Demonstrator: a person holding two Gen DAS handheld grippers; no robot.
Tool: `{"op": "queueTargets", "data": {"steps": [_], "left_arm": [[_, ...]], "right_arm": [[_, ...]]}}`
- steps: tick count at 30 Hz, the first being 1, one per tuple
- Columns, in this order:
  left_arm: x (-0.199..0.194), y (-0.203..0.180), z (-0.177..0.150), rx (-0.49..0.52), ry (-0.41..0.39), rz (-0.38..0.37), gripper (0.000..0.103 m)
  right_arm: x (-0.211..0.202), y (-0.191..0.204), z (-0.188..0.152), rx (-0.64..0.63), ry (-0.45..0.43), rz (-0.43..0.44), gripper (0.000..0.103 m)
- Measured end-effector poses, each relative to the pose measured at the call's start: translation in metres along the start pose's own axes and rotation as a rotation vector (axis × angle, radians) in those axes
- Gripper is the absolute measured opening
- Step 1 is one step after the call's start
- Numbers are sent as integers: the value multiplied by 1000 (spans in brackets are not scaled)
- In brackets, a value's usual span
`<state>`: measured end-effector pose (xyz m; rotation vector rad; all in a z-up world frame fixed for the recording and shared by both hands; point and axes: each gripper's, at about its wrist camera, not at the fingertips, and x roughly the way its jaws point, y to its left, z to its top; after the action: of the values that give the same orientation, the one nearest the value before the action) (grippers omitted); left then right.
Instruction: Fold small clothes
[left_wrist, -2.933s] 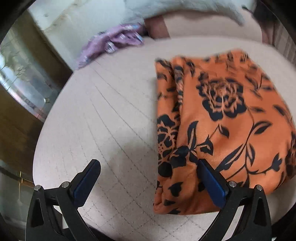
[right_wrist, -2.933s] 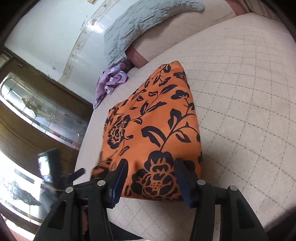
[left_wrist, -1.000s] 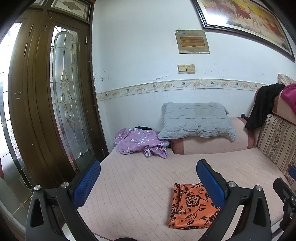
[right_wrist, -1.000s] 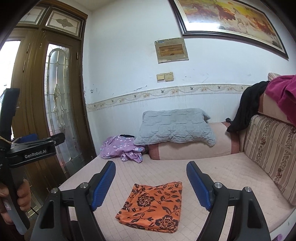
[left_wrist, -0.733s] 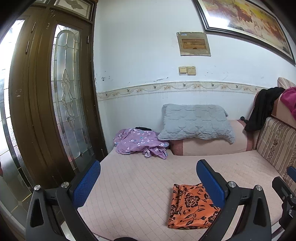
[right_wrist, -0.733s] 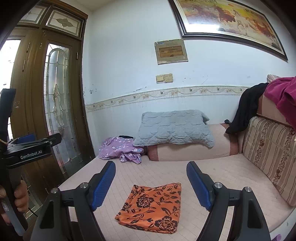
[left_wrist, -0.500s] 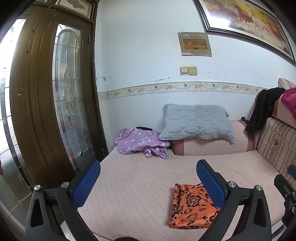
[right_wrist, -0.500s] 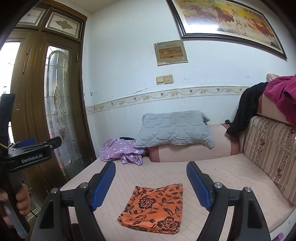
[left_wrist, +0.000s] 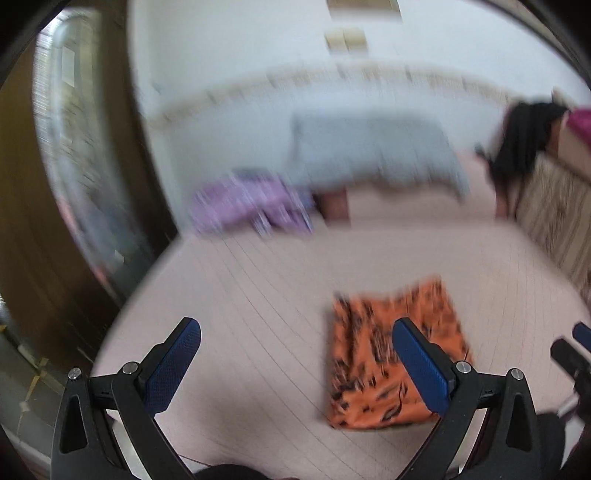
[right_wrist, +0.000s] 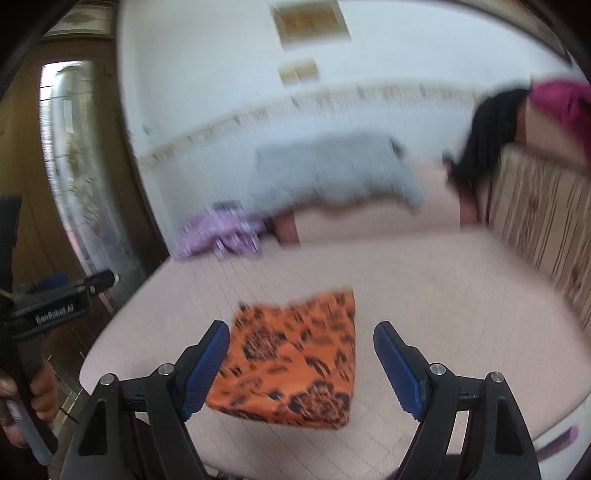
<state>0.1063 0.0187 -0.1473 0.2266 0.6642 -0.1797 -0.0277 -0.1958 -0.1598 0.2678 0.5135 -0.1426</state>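
An orange cloth with a black flower print (left_wrist: 373, 354) lies folded into a flat rectangle on the pink quilted bed (left_wrist: 258, 295). It also shows in the right wrist view (right_wrist: 291, 362). My left gripper (left_wrist: 295, 350) is open and empty, held above the bed's near edge with the cloth behind its right finger. My right gripper (right_wrist: 301, 354) is open and empty, held above the near edge with the cloth between and beyond its fingers. Both views are motion-blurred.
A crumpled purple garment (left_wrist: 251, 206) lies at the bed's far left next to a grey pillow (left_wrist: 373, 147). A striped sofa back (right_wrist: 543, 221) with dark and magenta clothes stands at the right. A wooden glass door (left_wrist: 74, 166) is at the left.
Both grippers, which had pulled back and looked level across the room, have tilted down and moved closer to the bed; the folded orange cloth looks larger. Both stay open.
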Motion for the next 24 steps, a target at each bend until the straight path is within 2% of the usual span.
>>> {"op": "queueTargets", "data": {"steps": [4,6,10,13,15,17,18,19,20,21,24], "left_arm": [[100,-17,-23,0,235,-57,103],[136,-18,-32,-37,298,-92,103],[171,-18,-41,-90,326,-171,103],[185,-17,-43,-108,297,-218,103],[194,-19,-46,-104,303,-234,102],[201,-23,-48,-101,320,-277,95],[206,-26,-50,-90,351,-338,94],[210,-30,-52,-80,377,-384,89],[213,-34,-55,-73,400,-423,79],[216,-37,-57,-70,413,-448,75],[217,-35,-56,-96,412,-490,60]], "right_arm": [[89,-56,-22,161,189,56,83],[124,-76,-31,225,256,95,83],[181,-111,-45,392,329,182,83],[203,-116,-46,421,314,209,83],[222,-116,-46,432,335,218,83],[241,-114,-49,459,379,247,80],[251,-111,-53,477,408,260,75],[262,-109,-57,496,445,274,71],[270,-107,-62,509,475,282,69],[274,-104,-67,514,480,284,69],[274,-95,-66,481,453,274,57]]}}
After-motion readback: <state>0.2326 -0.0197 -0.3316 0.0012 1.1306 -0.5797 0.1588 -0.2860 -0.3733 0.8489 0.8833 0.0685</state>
